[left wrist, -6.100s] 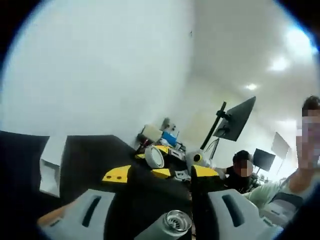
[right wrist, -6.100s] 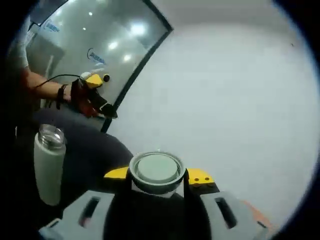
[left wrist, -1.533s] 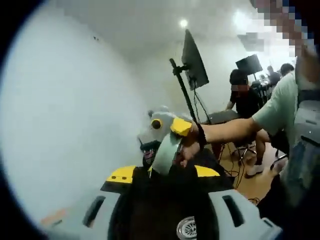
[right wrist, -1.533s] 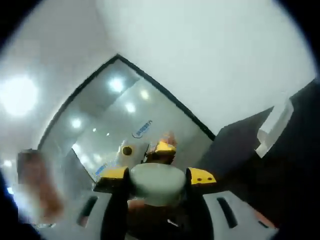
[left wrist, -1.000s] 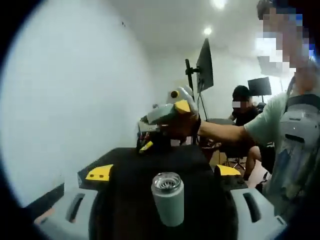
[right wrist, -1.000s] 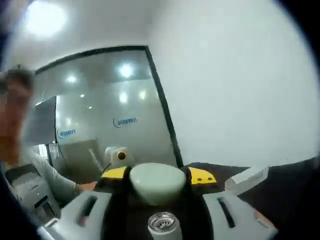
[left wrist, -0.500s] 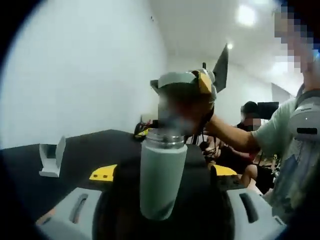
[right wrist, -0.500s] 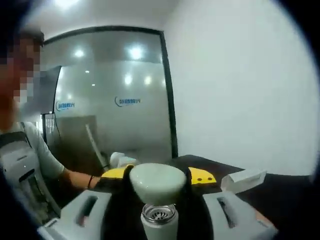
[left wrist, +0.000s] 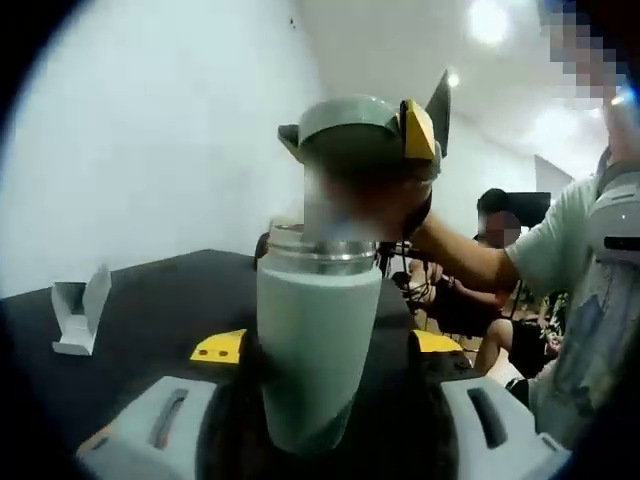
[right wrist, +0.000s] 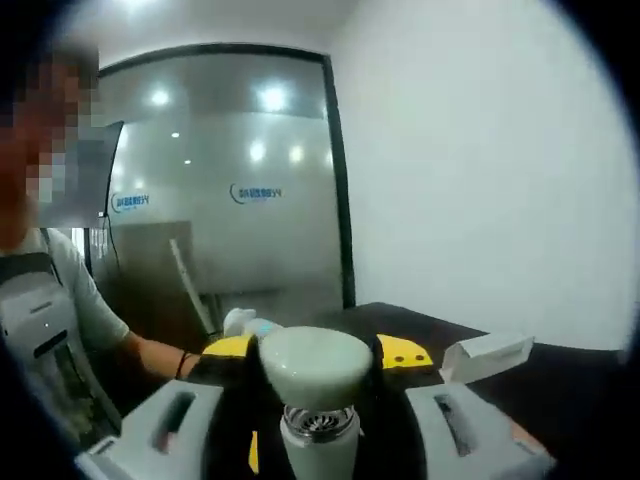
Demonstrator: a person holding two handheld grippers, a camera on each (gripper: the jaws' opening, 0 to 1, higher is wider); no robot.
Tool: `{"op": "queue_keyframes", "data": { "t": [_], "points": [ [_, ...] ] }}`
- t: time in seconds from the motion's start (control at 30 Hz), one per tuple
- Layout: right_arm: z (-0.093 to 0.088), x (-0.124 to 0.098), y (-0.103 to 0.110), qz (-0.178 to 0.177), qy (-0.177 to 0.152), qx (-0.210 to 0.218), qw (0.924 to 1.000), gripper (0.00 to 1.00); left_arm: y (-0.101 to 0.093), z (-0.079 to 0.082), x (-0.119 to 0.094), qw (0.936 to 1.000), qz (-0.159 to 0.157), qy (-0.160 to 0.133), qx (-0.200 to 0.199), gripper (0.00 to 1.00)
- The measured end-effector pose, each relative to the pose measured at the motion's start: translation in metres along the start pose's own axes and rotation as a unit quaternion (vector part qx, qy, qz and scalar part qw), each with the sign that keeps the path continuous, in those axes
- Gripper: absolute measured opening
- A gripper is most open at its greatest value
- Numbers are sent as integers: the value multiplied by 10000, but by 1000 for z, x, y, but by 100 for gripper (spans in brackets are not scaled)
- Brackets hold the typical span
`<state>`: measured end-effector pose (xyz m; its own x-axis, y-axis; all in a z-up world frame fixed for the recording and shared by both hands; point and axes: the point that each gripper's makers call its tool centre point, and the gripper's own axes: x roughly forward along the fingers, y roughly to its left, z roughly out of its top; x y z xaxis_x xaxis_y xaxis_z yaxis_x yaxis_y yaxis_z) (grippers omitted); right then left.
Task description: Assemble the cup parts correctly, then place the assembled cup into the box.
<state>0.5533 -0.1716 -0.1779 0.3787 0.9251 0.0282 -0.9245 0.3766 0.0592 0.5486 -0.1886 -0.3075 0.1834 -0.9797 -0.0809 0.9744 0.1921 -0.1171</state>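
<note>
The cup body (left wrist: 315, 350), a pale green bottle with a metal neck, is gripped between the fingers of the left gripper (left wrist: 320, 350) and is held upright above the black worktop (left wrist: 160, 300). Its open mouth with a metal strainer is seen from the right gripper view (right wrist: 318, 425), low between that gripper's own fingers.

The lid (right wrist: 314, 366), a rounded pale green cap, is clamped between the yellow-tipped fingers of the right gripper (right wrist: 314, 358). It is held just above the mouth of the cup body; whether the two parts are touching cannot be told. In the left gripper view the right gripper (left wrist: 365, 150) is seen directly over the bottle neck, with the lid area blurred.

A small white box (left wrist: 78, 315) with raised flaps is lying on the worktop, toward its far edge, well apart from the cup; it is seen also in the right gripper view (right wrist: 485, 355).

The person's arm (left wrist: 480, 262) is stretched toward the right gripper. Behind, a seated person (left wrist: 495, 225) and a monitor (left wrist: 438, 100) are seen. A glass partition (right wrist: 220, 190) with a black frame is standing beyond the worktop.
</note>
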Motion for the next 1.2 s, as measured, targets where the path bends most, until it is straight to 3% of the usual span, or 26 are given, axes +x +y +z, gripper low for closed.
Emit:
{"op": "queue_keyframes", "data": {
  "t": [0.23, 0.37, 0.63, 0.9, 1.2],
  "points": [
    [-3, 1, -1, 26, 8, -4, 10000, 43, 2, -1, 4, 9999, 7, -32, 97, 53],
    [-4, 1, 1, 18, 15, -21, 10000, 43, 12, -1, 4, 9995, 161, -51, 251, 41],
    [-11, 1, 0, -45, 81, -209, 9997, 43, 16, 0, 3, 9994, 200, -146, 256, 40],
    [-31, 14, 5, 10, 304, -617, 9976, 43, 18, 0, 1, 9994, 215, -138, 218, 40],
    [-42, 17, 1, -27, 339, -683, 9971, 43, 17, -1, 2, 9994, 216, -150, 242, 40]
  ]
}}
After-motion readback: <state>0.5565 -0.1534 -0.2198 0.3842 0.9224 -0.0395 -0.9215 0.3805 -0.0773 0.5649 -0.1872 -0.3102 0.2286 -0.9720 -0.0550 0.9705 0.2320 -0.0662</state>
